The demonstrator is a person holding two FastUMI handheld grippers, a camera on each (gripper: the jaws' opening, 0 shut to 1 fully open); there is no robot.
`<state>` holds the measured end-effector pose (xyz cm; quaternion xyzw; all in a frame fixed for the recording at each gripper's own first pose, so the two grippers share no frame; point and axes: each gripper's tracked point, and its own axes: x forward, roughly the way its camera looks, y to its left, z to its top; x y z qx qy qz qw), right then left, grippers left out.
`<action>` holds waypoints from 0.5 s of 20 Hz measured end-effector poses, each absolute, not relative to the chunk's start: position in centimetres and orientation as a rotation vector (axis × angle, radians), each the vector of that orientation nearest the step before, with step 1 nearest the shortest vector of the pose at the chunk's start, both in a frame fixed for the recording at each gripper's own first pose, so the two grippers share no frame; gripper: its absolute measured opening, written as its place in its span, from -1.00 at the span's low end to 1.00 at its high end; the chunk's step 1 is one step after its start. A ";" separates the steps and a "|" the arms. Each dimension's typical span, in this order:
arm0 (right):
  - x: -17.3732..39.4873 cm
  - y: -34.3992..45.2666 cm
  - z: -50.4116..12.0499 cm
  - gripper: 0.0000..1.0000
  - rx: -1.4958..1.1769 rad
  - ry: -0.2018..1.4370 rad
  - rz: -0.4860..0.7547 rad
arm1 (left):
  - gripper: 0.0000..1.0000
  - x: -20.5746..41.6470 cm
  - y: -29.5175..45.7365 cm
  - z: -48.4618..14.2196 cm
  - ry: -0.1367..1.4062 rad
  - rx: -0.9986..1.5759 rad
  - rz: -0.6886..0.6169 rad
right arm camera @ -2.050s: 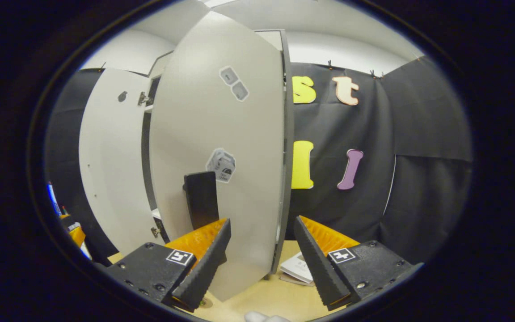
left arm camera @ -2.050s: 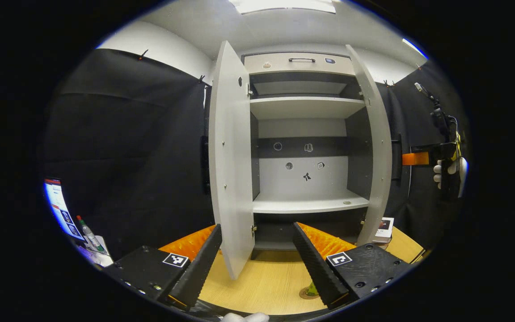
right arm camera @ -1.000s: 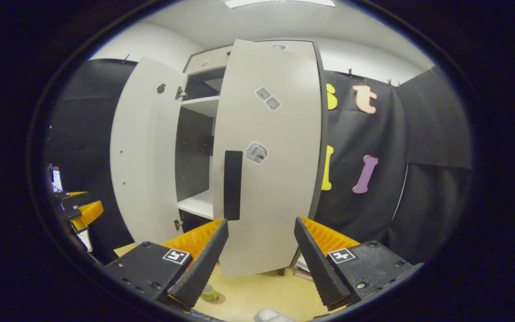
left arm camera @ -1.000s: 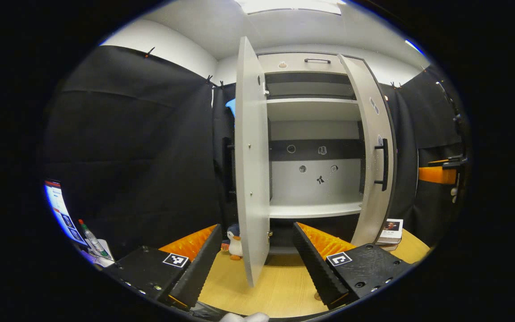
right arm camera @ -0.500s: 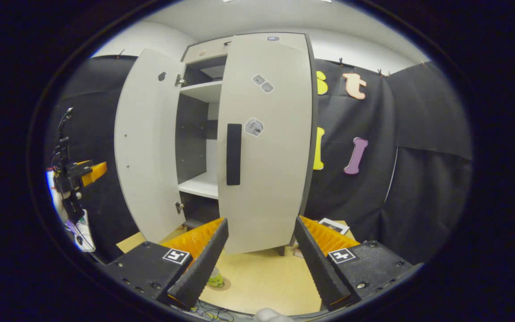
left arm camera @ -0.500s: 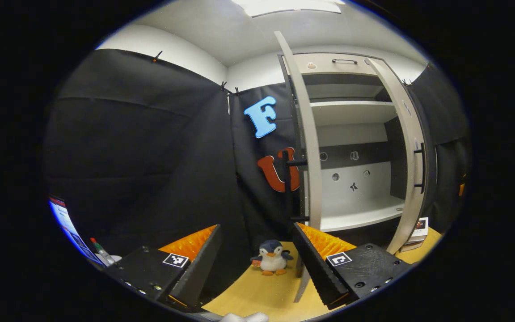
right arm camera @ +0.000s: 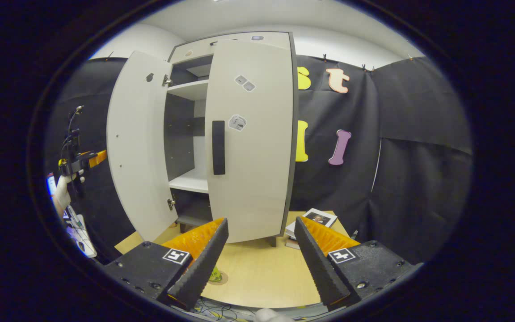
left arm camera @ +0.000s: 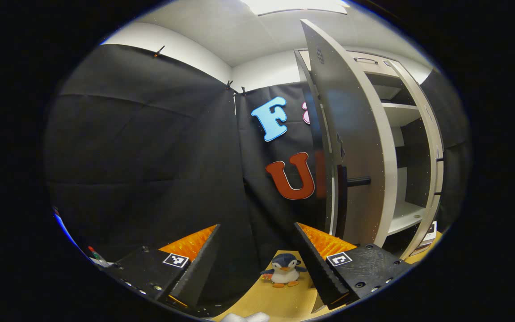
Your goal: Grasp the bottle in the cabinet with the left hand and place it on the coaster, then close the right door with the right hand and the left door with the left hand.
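Swung further shut since a moment ago, the right door [right arm camera: 248,138] covers its side of the cabinet [right arm camera: 186,89], while the left door [right arm camera: 134,147] stands open. Both the left gripper [left arm camera: 257,264] and right gripper [right arm camera: 259,257] have their fingers apart, holding nothing. On the table [right arm camera: 262,273], the bottle [right arm camera: 215,275] sits on the coaster [right arm camera: 221,281].

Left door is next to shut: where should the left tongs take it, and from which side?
Probably by the black bar handle on the left door, which stands wide open. Come from the door's outer face, where the bar stands proud; the open left tongs already face it.

one cabinet [right arm camera: 239,49], two doors, one penguin toy [left arm camera: 283,269], one bottle [right arm camera: 215,275]
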<state>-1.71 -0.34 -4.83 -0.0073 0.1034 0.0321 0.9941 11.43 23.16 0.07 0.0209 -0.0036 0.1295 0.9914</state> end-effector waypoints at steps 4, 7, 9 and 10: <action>-1.8 -1.0 -4.9 0.96 -0.012 0.212 0.051 | 0.92 12.7 22.0 0.5 -0.015 0.040 0.239; -1.7 -1.1 -5.1 0.93 0.004 0.218 0.061 | 0.86 12.8 21.7 0.6 -0.018 0.061 0.252; -1.5 -1.2 -5.1 0.96 0.010 0.222 0.069 | 0.85 12.9 21.6 0.6 -0.012 0.057 0.253; -1.4 -1.3 -5.1 0.96 0.012 0.219 0.073 | 0.85 12.9 21.5 0.4 -0.007 0.047 0.249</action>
